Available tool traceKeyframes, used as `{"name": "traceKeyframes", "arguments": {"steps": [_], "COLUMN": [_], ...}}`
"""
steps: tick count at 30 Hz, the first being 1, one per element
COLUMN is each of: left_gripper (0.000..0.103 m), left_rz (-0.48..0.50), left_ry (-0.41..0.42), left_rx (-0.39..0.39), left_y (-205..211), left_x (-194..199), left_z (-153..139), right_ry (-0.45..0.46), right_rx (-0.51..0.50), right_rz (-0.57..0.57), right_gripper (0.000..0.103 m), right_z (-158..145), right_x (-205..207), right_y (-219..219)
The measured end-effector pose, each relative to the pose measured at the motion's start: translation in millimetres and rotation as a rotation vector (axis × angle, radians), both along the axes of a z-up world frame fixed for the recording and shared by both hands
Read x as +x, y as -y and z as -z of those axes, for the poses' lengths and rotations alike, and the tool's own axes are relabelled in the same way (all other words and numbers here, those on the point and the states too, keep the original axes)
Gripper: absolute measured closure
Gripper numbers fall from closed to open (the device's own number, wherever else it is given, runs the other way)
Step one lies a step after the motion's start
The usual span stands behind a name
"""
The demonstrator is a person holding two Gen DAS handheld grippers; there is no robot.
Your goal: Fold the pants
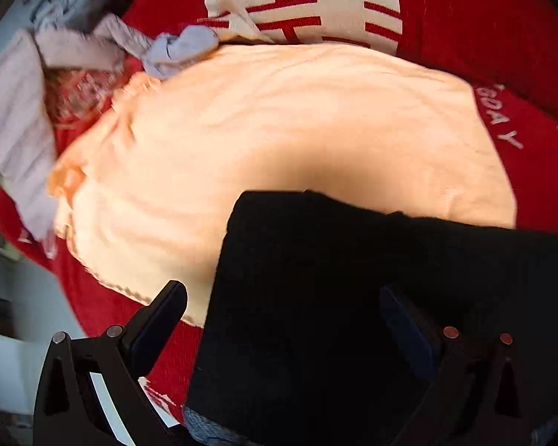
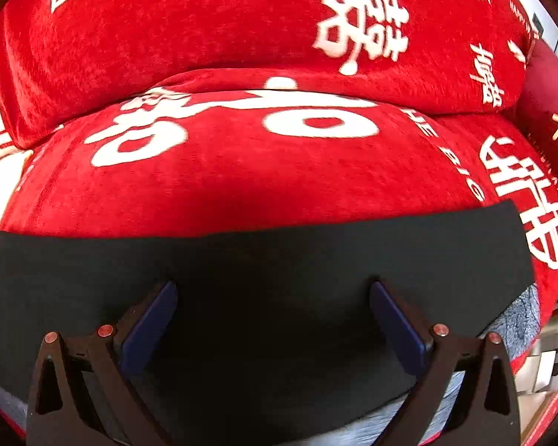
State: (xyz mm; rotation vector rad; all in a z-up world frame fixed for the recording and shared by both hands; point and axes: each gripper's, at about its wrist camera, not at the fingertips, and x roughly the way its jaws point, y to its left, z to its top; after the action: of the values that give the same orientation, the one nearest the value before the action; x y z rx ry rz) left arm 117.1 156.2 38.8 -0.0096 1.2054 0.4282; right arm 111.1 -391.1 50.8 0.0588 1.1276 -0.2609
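A: Pants [image 2: 256,260], black, lie flat along the near edge of the red blanket [image 2: 223,178], spread left to right as a wide dark band. In the left wrist view the same pants [image 1: 353,278] partly overlap the near end of a peach garment [image 1: 279,130].

B: State of the right gripper [image 2: 273,319]?

A: Jaws stand wide apart, hovering over the black cloth with nothing between the fingers [image 2: 152,319]. My judgement: it is positioned to take a hold for a fold.

B: And the left gripper [image 1: 284,319]?

A: Also spread wide, holding nothing. Its left finger hangs over the blanket [image 1: 111,304]; its right finger is over the pants, so it straddles the garment's left edge, probably to pinch that edge.

B: Surroundings?

A: A pale lilac garment [image 1: 15,122] lies crumpled at the far left, clear of the working area. A red cushion [image 2: 204,29] with white characters stands at the far side.
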Motion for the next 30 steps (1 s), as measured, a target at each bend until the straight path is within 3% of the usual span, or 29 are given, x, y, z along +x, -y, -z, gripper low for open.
{"name": "traceKeyframes", "arguments": {"steps": [2, 6, 10, 12, 15, 17, 19, 22, 25, 26, 28, 30], "left_gripper": [0.000, 0.000, 0.000, 0.000, 0.000, 0.000, 0.000, 0.000, 0.000, 0.000, 0.000, 0.000], "left_rz": [0.007, 0.006, -0.019, -0.056, -0.118, -0.120, -0.093, -0.004, 0.050, 0.057, 0.038, -0.024], "left_ry": [0.025, 0.047, 0.044, 0.043, 0.055, 0.063, 0.052, 0.038, 0.006, 0.006, 0.017, 0.013], "left_rx": [0.076, 0.027, 0.060, 0.020, -0.041, -0.048, -0.065, -0.064, -0.011, 0.028, 0.028, 0.029], "left_y": [-4, -14, -18, -29, -39, -32, -17, 23, 52, 57, 51, 33], "left_x": [-9, -24, -36, -48, -76, -91, -100, -98, -93, -93, -97, -103], "left_z": [-4, -4, -9, -13, -19, -19, -16, -9, 3, 7, 5, 4], "right_ry": [0.008, 0.005, 0.000, -0.020, -0.055, -0.038, 0.001, 0.031, 0.045, 0.037, -0.006, 0.013], "right_rx": [-0.012, -0.036, -0.048, -0.111, -0.081, -0.117, -0.106, -0.061, -0.026, -0.003, 0.007, 0.039], "right_rz": [0.026, 0.121, 0.230, 0.258, 0.347, 0.282, 0.156, -0.085, -0.326, -0.369, -0.407, -0.402], "right_gripper": [0.000, 0.000, 0.000, 0.000, 0.000, 0.000, 0.000, 0.000, 0.000, 0.000, 0.000, 0.000], "right_z": [-2, -4, -10, -12, -19, -29, -38, -40, -32, -26, -9, -5], "right_x": [-8, -26, -48, -53, -65, -69, -73, -79, -87, -87, -85, -86], "right_y": [25, 85, 146, 160, 170, 143, 89, -10, -109, -129, -150, -142]}}
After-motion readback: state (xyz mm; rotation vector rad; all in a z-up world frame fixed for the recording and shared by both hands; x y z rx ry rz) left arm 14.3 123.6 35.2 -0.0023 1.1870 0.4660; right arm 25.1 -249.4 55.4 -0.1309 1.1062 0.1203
